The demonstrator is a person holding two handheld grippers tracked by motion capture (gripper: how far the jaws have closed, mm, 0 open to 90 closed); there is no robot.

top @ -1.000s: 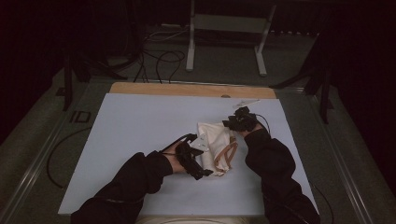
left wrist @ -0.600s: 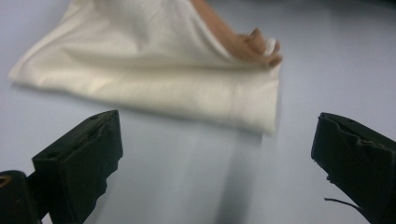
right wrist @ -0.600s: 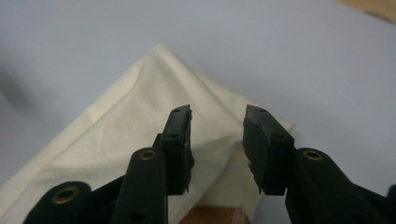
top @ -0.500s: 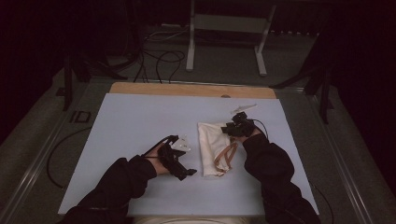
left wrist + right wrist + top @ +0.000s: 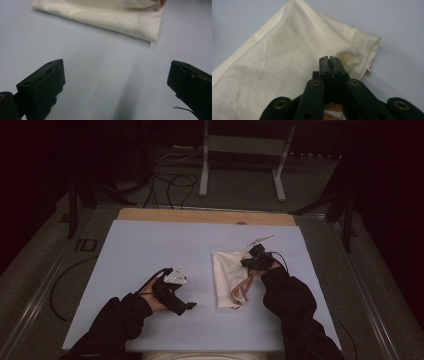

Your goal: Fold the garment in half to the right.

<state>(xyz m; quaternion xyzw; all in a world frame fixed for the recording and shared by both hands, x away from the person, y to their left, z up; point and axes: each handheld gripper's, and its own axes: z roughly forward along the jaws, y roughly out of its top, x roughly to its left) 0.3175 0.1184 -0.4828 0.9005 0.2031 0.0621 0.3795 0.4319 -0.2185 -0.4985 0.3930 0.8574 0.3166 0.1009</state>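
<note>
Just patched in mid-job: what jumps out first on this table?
A folded cream cloth lies right of centre on the pale blue table. The right gripper sits at its right edge, fingers shut; whether they pinch fabric is unclear. The left gripper hovers wide open, apart from the cloth.

Right tool w/ its two black jaws pressed flat together, having just closed, tips resting over a folded cream cloth. Whether fabric is pinched between them can't be told. Cloth runs diagonally across pale counter; stitched hem at its right edge, small tag just below. A tan strap peeks out under the jaws' base.
</note>
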